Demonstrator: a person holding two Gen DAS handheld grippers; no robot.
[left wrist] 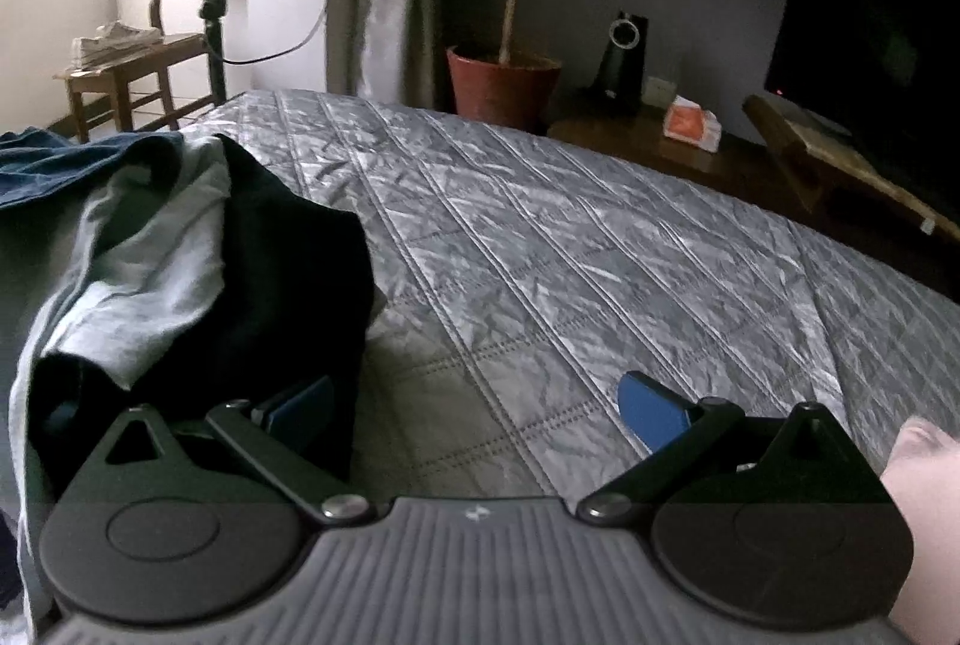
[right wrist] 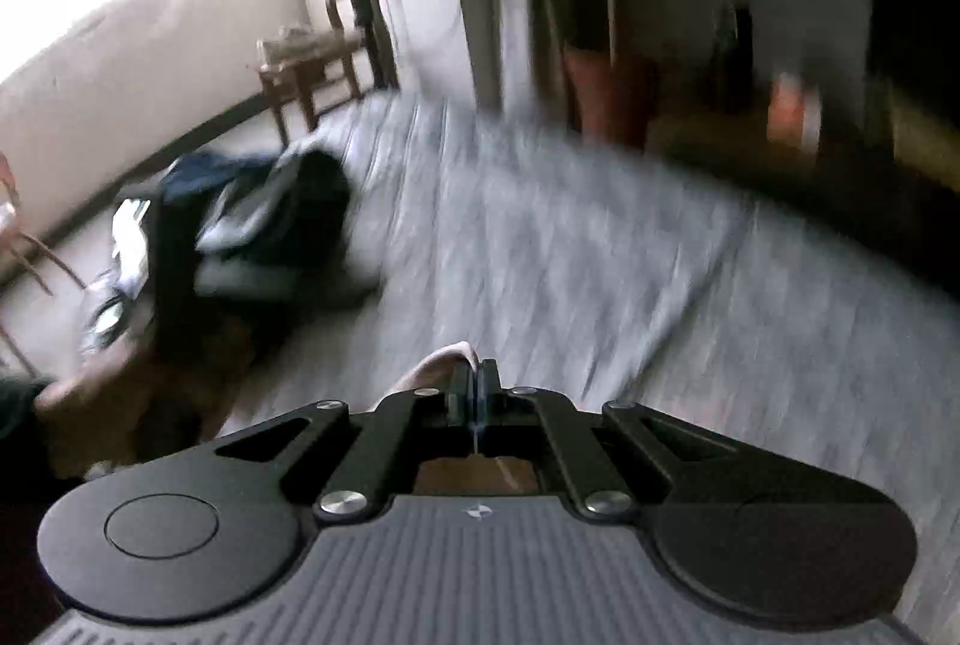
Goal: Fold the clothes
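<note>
Clothes pile left on bed; left gripper jaws wide, empty; right gripper jaws pinched on pale cloth. Lift slowly, spread flat beside pile.

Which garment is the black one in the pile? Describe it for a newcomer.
On the grey quilted bed, a clothes pile sits at the left edge. The black garment is its rightmost piece, next to the bare quilt. The pale grey top and blue fabric lie further left.

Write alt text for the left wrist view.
The left hand-held gripper, its blue-padded jaws open and empty, hovers over a grey quilted bedspread. A heap of clothes lies beside its left finger; a potted plant stands beyond the bed.
</note>
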